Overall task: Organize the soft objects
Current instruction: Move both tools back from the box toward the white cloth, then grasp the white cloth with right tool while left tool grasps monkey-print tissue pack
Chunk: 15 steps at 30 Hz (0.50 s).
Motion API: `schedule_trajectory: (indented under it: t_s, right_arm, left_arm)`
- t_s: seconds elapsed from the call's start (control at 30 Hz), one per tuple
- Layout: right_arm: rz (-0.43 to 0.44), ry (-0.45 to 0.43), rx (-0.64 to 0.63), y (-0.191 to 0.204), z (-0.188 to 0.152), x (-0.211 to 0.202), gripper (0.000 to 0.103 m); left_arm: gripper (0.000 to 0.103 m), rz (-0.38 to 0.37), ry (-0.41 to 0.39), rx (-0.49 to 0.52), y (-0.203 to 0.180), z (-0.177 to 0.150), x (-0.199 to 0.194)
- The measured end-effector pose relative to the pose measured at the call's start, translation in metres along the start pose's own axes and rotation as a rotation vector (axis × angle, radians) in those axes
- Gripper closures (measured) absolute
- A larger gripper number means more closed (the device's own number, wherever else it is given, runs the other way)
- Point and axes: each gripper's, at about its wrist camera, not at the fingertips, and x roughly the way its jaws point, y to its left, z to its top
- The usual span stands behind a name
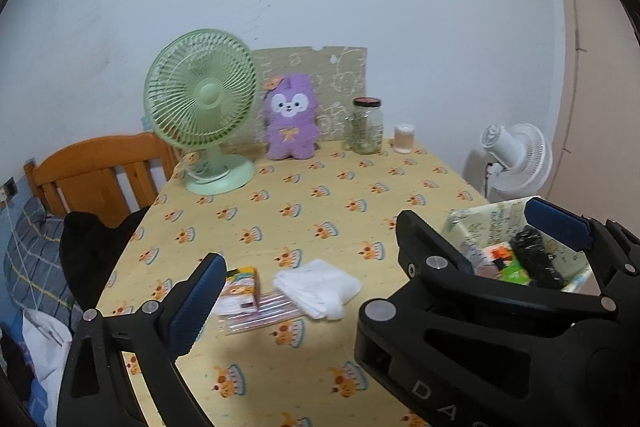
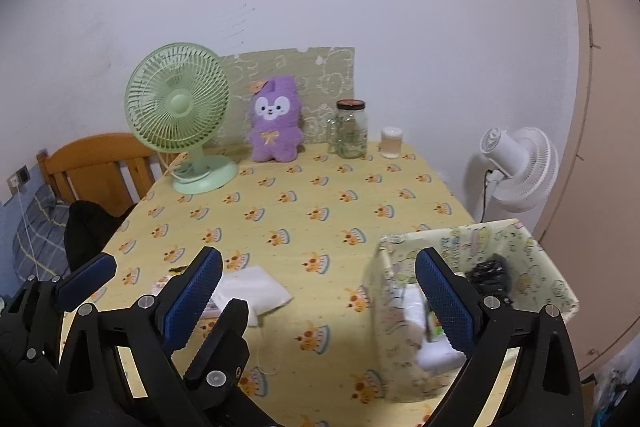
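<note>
Two tools spread wide, empty: left tool [image 1: 304, 291], right tool [image 2: 320, 291] | white folded cloth [image 1: 318, 287] lower centre on worktop [image 1: 320, 195] | fabric bin [image 2: 472, 303] lower right

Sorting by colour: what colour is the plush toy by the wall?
Purple, with a white face and yellow bow: the plush toy shows best in the right wrist view.

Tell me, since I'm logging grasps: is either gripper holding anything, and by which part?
Nothing is held. The left gripper and right gripper both have open, empty jaws above the table; the white cloth lies untouched.
</note>
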Motion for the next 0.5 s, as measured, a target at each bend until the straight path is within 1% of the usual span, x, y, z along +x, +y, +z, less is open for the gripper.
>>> schedule_trajectory:
  t_s: [0.1, 0.3, 0.5]
  right_arm:
    - [0.018, 0.017, -0.002, 0.008, -0.003, 0.008, 0.004]
    - [0.029, 0.046, -0.024, 0.021, -0.01, 0.028, 0.004]
    - [0.052, 0.09, -0.008, 0.026, -0.019, 0.05, 0.004]
  left_arm:
    - [0.003, 0.028, 0.007, -0.013, 0.006, -0.005, 0.004]
    - [0.003, 0.033, 0.062, -0.056, 0.021, -0.015, 0.024]
    - [0.004, 0.045, 0.109, -0.093, 0.038, -0.026, 0.043]
